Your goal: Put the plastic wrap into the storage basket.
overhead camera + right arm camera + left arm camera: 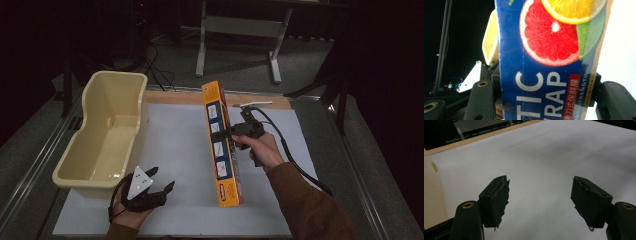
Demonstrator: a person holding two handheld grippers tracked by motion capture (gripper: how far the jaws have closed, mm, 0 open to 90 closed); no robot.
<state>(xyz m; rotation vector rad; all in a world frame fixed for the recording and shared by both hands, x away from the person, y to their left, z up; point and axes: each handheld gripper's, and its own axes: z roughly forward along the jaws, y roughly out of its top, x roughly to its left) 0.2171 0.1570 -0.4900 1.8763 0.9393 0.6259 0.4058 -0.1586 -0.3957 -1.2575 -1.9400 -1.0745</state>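
Note:
A long orange and blue box of plastic wrap (220, 145) hangs over the middle of the white mat, held by its long sides. My right gripper (233, 131) is shut on it from the right. In the right gripper view the box (551, 62) shows citrus slices and large white letters between the two jaws. My left gripper (161, 181) rests low at the front left of the mat, beside the tub, and is open. In the left gripper view its fingertips (501, 192) stand wide apart over bare white mat with nothing between them.
A cream plastic tub (107, 131) stands empty along the left edge of the white mat (180, 150). A wooden strip (175, 96) runs along the mat's far edge. Table legs (240, 30) and cables lie on the dark floor beyond.

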